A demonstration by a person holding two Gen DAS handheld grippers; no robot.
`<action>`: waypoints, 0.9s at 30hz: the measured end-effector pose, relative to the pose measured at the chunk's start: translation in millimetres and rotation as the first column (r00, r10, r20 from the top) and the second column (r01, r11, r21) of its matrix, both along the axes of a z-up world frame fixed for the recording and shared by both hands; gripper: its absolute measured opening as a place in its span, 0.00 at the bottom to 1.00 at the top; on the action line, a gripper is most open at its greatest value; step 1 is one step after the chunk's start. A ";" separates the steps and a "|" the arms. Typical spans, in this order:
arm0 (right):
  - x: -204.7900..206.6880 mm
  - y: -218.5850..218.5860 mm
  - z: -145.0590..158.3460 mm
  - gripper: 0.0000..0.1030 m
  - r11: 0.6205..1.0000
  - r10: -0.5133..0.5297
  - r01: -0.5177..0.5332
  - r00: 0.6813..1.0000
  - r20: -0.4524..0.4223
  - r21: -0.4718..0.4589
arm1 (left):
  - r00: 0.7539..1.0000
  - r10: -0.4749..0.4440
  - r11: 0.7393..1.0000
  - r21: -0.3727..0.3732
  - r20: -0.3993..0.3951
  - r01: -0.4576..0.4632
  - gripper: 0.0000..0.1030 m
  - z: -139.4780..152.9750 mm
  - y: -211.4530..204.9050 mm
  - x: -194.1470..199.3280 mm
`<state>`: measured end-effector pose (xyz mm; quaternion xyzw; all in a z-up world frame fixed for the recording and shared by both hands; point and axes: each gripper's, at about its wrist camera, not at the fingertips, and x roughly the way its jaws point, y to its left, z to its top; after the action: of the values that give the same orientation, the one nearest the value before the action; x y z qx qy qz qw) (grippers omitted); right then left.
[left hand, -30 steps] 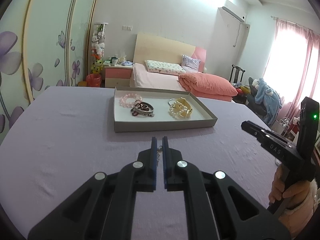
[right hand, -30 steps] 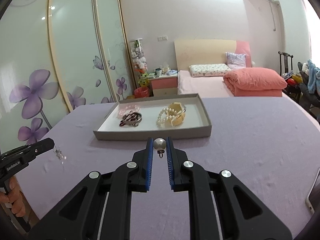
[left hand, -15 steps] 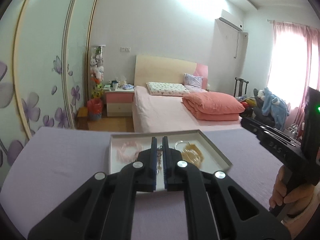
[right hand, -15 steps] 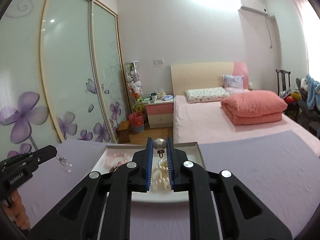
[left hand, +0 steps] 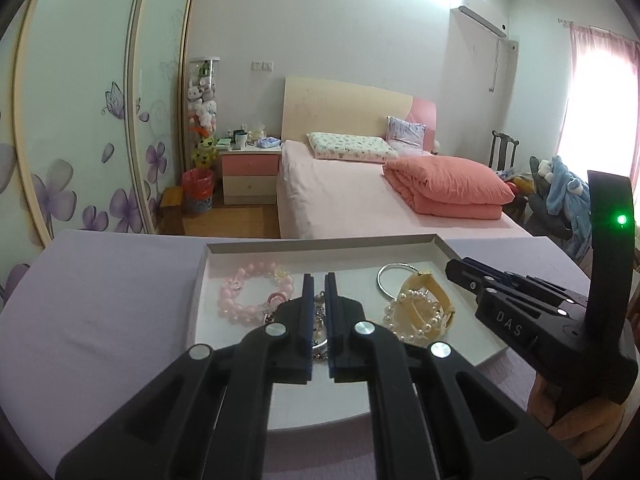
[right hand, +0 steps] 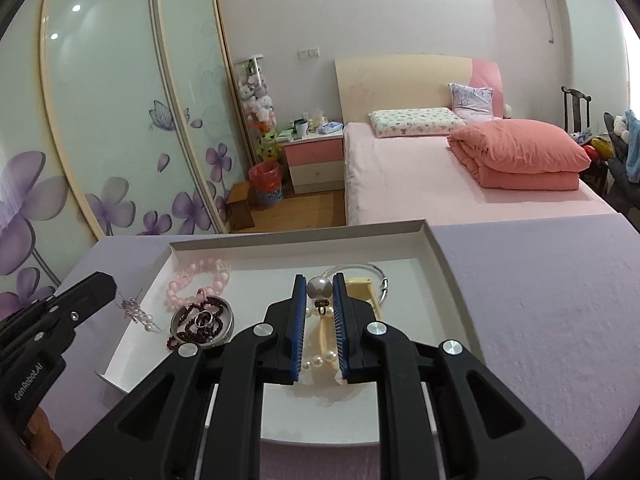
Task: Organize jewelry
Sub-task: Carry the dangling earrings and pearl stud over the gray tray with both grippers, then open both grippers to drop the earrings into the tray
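A shallow white tray (left hand: pixel 436 239) (right hand: pixel 448 276) sits on the purple table. It holds a pink bead bracelet (left hand: pixel 244 298) (right hand: pixel 192 278), a silver bangle (left hand: pixel 390 280), a cream watch with a pearl string (left hand: pixel 420 312), and a small metal dish (right hand: pixel 202 322) with dark red beads and a ring. My left gripper (left hand: pixel 319 280) is shut on a thin silvery dangling chain piece (right hand: pixel 136 310), held over the tray's left side. My right gripper (right hand: pixel 319 280) is shut on a large pearl earring (right hand: pixel 319 288), held over the tray's middle.
The purple tablecloth (right hand: pixel 540 300) spreads around the tray. Beyond the table's far edge are a bed (left hand: pixel 360 192), a pink nightstand (left hand: pixel 250 176), a red bin (left hand: pixel 197 190) and flowered wardrobe doors (right hand: pixel 120 120).
Both grippers have moved forward from the table's near side to above the tray, each keeping hold of its piece.
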<state>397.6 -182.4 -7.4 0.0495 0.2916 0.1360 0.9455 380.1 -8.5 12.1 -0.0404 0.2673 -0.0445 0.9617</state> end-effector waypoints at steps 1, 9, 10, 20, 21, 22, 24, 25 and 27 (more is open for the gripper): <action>0.1 1.4 -0.7 0.14 1.000 0.000 0.000 1.000 0.001 -0.004 | 1.000 -0.003 1.000 -0.001 -0.002 0.003 0.06 -1.3 -0.1 1.3; 3.1 -3.8 -3.1 0.26 1.000 -0.002 0.003 1.000 -0.022 0.012 | 0.999 -0.008 1.000 -0.019 -0.045 0.007 0.14 -13.5 -1.2 15.3; 0.7 -9.2 -2.3 0.37 1.000 -0.012 0.012 1.000 -0.015 0.023 | 0.999 -0.004 1.000 -0.021 -0.046 0.003 0.16 -14.6 -0.8 14.6; -0.8 -41.2 6.0 0.42 0.994 -0.078 0.079 0.997 -0.005 0.074 | 0.998 0.043 0.998 -0.054 -0.047 -0.046 0.28 -12.6 19.8 3.0; -2.3 -41.8 6.2 0.42 0.994 -0.079 0.079 0.997 -0.006 0.074 | 0.998 0.047 0.997 -0.054 -0.048 -0.050 0.29 -11.7 21.0 0.6; -5.5 -41.5 6.8 0.42 0.994 -0.076 0.076 0.997 -0.006 0.076 | 0.998 0.050 0.997 -0.055 -0.048 -0.052 0.29 -10.7 22.1 -2.3; -13.7 -41.6 8.4 0.49 0.994 -0.070 0.071 0.997 -0.006 0.082 | 0.998 0.051 0.997 -0.059 -0.047 -0.054 0.36 -8.5 24.2 -11.9; -20.9 -42.2 10.4 0.59 0.994 -0.067 0.067 0.998 0.000 0.090 | 0.998 0.052 0.997 -0.058 -0.043 -0.054 0.39 -6.7 25.0 -17.8; -39.5 -43.4 15.6 0.69 0.994 -0.059 0.056 0.998 0.027 0.098 | 0.998 0.063 0.997 -0.041 -0.016 -0.064 0.59 -1.5 27.5 -37.4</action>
<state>358.1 -225.8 8.3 0.1018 0.2687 0.1234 0.9498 342.6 19.0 10.6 -0.0693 0.2720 -0.0193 0.9596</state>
